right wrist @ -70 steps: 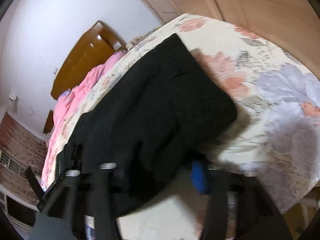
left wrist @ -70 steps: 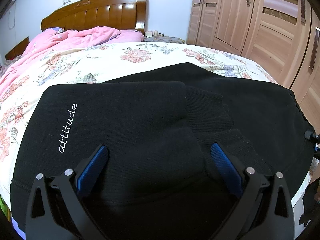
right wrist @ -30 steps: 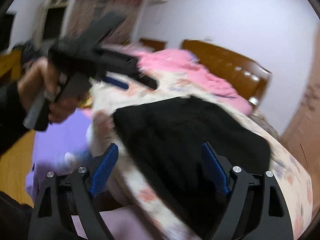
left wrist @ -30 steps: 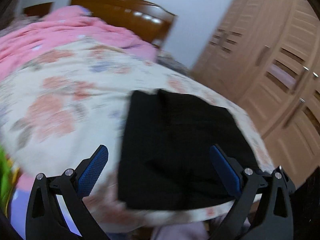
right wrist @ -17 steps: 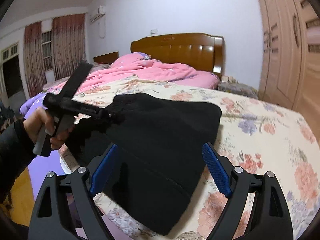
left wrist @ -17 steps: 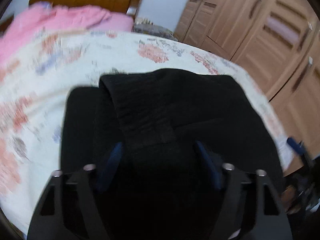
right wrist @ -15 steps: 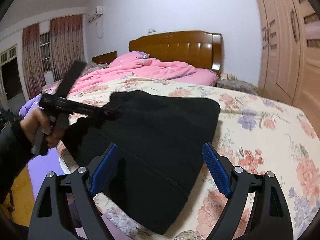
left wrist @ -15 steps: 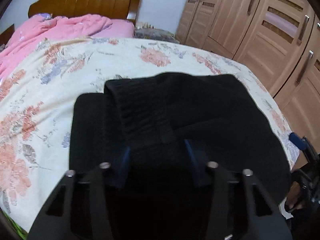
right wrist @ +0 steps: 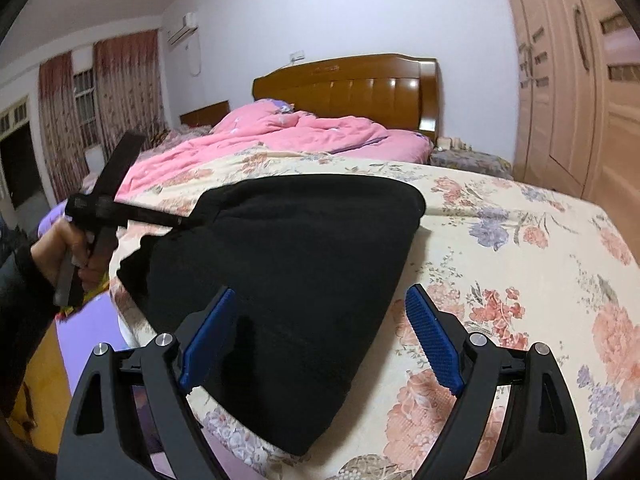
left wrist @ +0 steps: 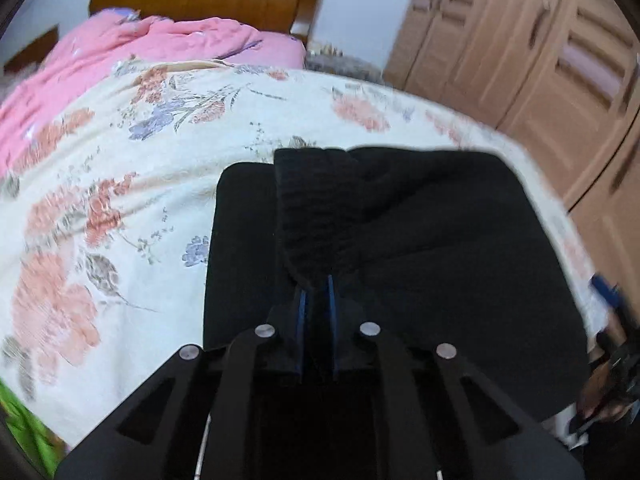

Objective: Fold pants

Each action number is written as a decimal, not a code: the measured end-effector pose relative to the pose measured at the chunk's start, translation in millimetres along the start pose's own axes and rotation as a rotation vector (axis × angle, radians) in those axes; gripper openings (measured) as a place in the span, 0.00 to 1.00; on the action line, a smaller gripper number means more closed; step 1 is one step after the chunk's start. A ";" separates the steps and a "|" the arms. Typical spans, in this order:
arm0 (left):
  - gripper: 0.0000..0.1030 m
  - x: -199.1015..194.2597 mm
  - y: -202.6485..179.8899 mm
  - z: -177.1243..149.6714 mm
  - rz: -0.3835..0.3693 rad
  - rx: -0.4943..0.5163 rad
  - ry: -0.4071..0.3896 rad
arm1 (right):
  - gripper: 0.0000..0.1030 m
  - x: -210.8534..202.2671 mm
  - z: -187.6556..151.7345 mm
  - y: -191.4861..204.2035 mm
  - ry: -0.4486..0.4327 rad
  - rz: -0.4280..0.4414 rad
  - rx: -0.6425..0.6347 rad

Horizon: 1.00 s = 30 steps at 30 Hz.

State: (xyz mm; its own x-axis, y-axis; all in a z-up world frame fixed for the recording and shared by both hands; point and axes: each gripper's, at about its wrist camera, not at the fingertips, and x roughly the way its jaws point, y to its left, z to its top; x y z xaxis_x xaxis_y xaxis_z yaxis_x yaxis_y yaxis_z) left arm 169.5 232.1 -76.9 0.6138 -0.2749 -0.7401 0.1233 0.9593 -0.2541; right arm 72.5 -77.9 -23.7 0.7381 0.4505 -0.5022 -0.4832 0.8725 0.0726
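Note:
The black pants point(left wrist: 420, 232) lie folded on the floral bedspread point(left wrist: 120, 184) near the bed's foot. My left gripper point(left wrist: 316, 292) is shut on a ribbed fold of the pants and lifts that edge. In the right wrist view the pants point(right wrist: 304, 264) form a dark mound, and the left gripper point(right wrist: 182, 220) pinches their left edge, held by a hand. My right gripper point(right wrist: 320, 336) is open and empty, just above the near corner of the pants.
A pink quilt point(right wrist: 288, 132) is heaped by the wooden headboard point(right wrist: 360, 92). Wooden wardrobe doors point(left wrist: 540, 60) stand along the right. The floral bedspread point(right wrist: 520, 264) extends right of the pants. Purple bedding point(right wrist: 92, 344) hangs over the bed's left edge.
My left gripper has swung back over the pants and closed on the ribbed fold, lifting it. My right gripper has steadied above the near corner and stays open.

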 end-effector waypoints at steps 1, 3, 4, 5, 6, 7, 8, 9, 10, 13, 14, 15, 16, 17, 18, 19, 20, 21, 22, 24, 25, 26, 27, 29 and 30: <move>0.25 -4.3 4.0 0.6 -0.010 -0.021 -0.012 | 0.83 -0.2 0.3 2.7 0.002 0.008 -0.013; 0.51 -15.0 9.3 0.7 0.020 -0.041 -0.022 | 0.85 0.0 1.5 14.6 -0.005 0.040 -0.058; 0.61 -23.4 11.1 -0.3 0.031 -0.040 -0.038 | 0.85 0.7 2.3 23.1 -0.007 0.056 -0.089; 0.67 -31.7 13.1 -2.7 0.030 -0.043 -0.060 | 0.85 2.4 3.4 33.4 -0.006 0.073 -0.129; 0.69 -40.3 15.8 -5.6 0.025 -0.054 -0.078 | 0.85 6.2 5.0 51.7 -0.003 0.101 -0.199; 0.71 -54.3 20.3 -10.7 0.018 -0.076 -0.105 | 0.85 9.2 5.7 62.8 -0.001 0.121 -0.238; 0.72 -64.5 23.2 -15.1 0.018 -0.092 -0.127 | 0.85 15.6 7.5 81.1 0.008 0.162 -0.296; 0.73 -72.0 24.4 -18.6 0.024 -0.098 -0.141 | 0.84 21.2 8.9 93.1 0.018 0.186 -0.334; 0.74 -81.1 25.7 -24.1 0.035 -0.106 -0.161 | 0.83 31.4 11.0 110.0 0.035 0.212 -0.383; 0.77 -100.7 34.5 -43.4 0.042 -0.143 -0.197 | 0.73 60.1 16.3 138.7 0.094 0.270 -0.445; 0.77 -104.8 37.8 -49.7 0.039 -0.157 -0.202 | 0.72 70.7 17.6 145.6 0.122 0.284 -0.453; 0.77 -107.2 40.8 -54.0 0.033 -0.171 -0.202 | 0.72 83.6 17.7 152.8 0.153 0.284 -0.468; 0.77 -109.3 46.3 -60.5 0.024 -0.193 -0.200 | 0.72 92.0 17.0 156.7 0.163 0.264 -0.482; 0.78 -110.6 50.7 -66.3 0.013 -0.210 -0.198 | 0.72 96.6 17.2 158.6 0.162 0.253 -0.487; 0.78 -110.7 54.5 -71.1 0.004 -0.225 -0.196 | 0.72 99.4 20.0 156.6 0.165 0.274 -0.456; 0.79 -110.8 57.8 -77.2 -0.011 -0.236 -0.188 | 0.72 100.3 24.0 152.5 0.172 0.298 -0.418; 0.79 -110.5 59.4 -81.8 -0.020 -0.238 -0.180 | 0.72 101.3 26.5 148.9 0.182 0.322 -0.384; 0.79 -110.5 59.6 -86.8 -0.023 -0.236 -0.176 | 0.72 102.2 29.1 145.5 0.188 0.340 -0.360; 0.79 -110.3 59.8 -91.4 -0.021 -0.232 -0.174 | 0.67 103.2 31.4 141.9 0.192 0.345 -0.337; 0.80 -109.1 58.3 -96.7 -0.024 -0.235 -0.176 | 0.63 105.6 33.8 140.8 0.202 0.325 -0.312; 0.80 -108.5 58.5 -99.1 -0.032 -0.240 -0.179 | 0.60 105.5 34.2 141.0 0.201 0.321 -0.308; 0.80 -107.6 58.9 -101.1 -0.037 -0.246 -0.182 | 0.54 105.3 34.3 141.7 0.202 0.305 -0.309; 0.80 -107.1 59.3 -102.3 -0.041 -0.250 -0.185 | 0.51 106.5 33.7 144.9 0.206 0.268 -0.326; 0.81 -106.5 58.2 -105.2 -0.049 -0.253 -0.186 | 0.44 108.2 33.9 149.4 0.208 0.220 -0.360; 0.81 -106.3 57.3 -106.4 -0.049 -0.254 -0.187 | 0.43 108.4 34.5 150.9 0.214 0.204 -0.363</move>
State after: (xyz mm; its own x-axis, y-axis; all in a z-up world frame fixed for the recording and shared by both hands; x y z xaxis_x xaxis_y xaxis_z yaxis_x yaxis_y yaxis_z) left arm 28.4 309.4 -79.0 0.7473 -0.2811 -0.6021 -0.0279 0.8921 -0.4510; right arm 95.9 109.1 -37.4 0.5153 0.5239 -0.6782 -0.7702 0.6301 -0.0985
